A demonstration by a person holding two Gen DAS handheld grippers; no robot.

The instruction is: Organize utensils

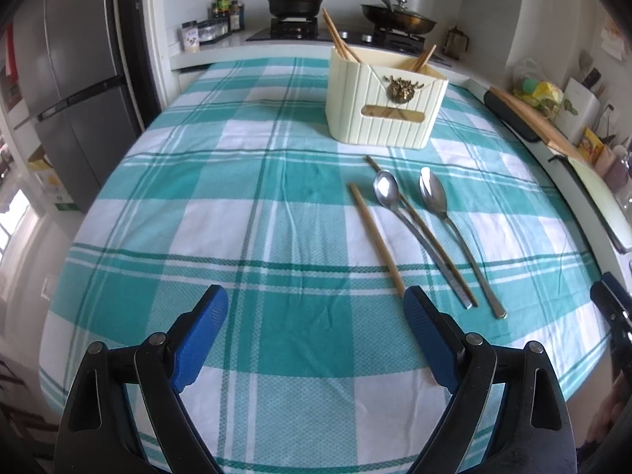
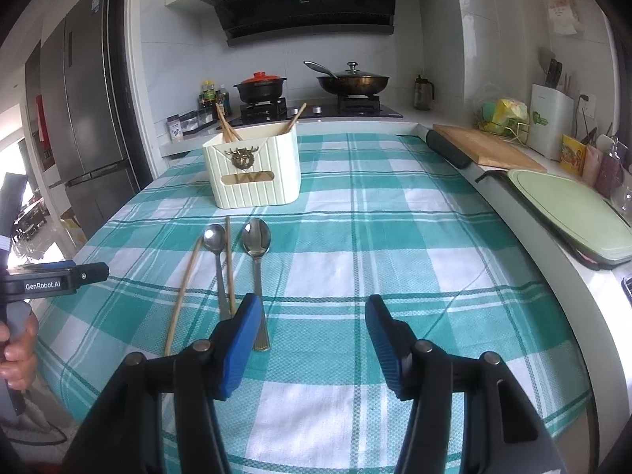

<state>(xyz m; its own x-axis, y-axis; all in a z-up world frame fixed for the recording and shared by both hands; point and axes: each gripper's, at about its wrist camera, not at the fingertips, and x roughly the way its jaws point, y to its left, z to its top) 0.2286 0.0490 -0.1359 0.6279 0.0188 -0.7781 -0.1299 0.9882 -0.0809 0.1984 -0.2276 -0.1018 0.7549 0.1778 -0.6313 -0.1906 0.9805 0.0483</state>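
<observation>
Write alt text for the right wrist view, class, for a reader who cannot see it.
Open blue-padded right tongs hover over a teal-and-white checked tablecloth, where two steel spoons and two loose wooden chopsticks lie before a cream ribbed utensil holder already containing chopsticks. A stove with pans stands behind.

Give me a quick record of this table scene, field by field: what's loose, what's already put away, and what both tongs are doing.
surface: checked tablecloth
holder: cream utensil box, upright, chopsticks inside
loose spoons: left spoon, right spoon
loose chopsticks: one left of spoons, one between them
left tongs: open, empty
right tongs: open, empty, near the spoon handles
</observation>
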